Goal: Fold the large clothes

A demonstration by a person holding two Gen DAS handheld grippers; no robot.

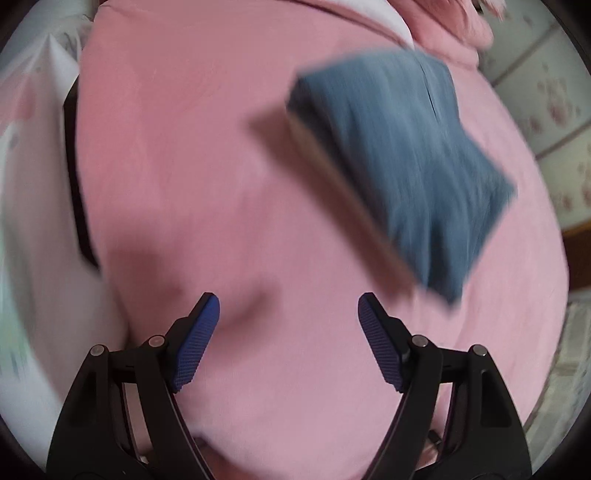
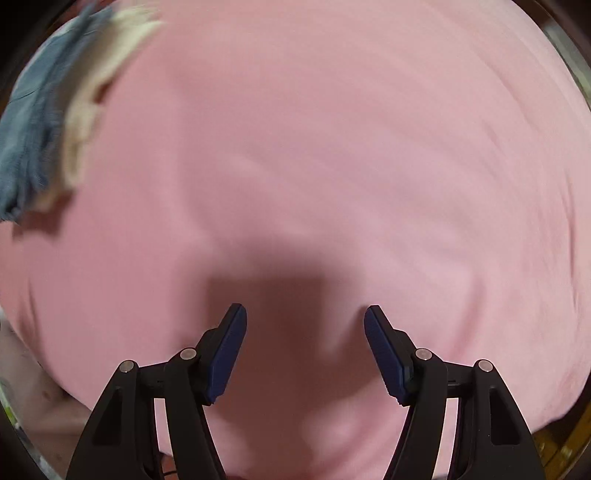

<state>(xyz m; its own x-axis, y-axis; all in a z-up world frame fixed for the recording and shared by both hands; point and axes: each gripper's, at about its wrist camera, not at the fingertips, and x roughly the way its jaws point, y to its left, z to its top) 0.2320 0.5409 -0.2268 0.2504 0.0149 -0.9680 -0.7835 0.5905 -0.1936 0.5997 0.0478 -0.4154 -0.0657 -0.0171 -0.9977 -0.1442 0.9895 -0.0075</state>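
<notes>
On the pink sheet (image 1: pixel 207 155) lay the folded blue garment (image 1: pixel 402 162), a thick rectangular bundle with several stacked layers showing along its lower-left edge, where a paler beige lining peeked out. From the left wrist camera it sat up and to the right of the left gripper (image 1: pixel 289 341), well clear of the fingertips, casting a soft shadow on the sheet along its left side. A seam ran down the top face of the bundle. The picture was smeared by motion, so finer detail of the cloth could not be made out.

From the right wrist camera the same folded blue garment (image 2: pixel 33 110) appeared only at the far upper-left rim, its cream-coloured underlayer (image 2: pixel 88 103) fanned out beside it, well apart from the right gripper (image 2: pixel 305 349).

Both tools stood with jaws spread wide and nothing between them; only bare pink sheet (image 2: pixel 332 147) showed in each gap. The right gripper's dark shadow fell on the sheet directly ahead of its blue-padded fingers (image 2: pixel 229 350).

Beyond the sheet, a pink-and-white pillow (image 1: pixel 436 26) lay at the head of the bed, and floral-patterned panels (image 1: pixel 550 107) stood to the right. White fabric (image 1: pixel 33 110) hung blurred at the left edge.
</notes>
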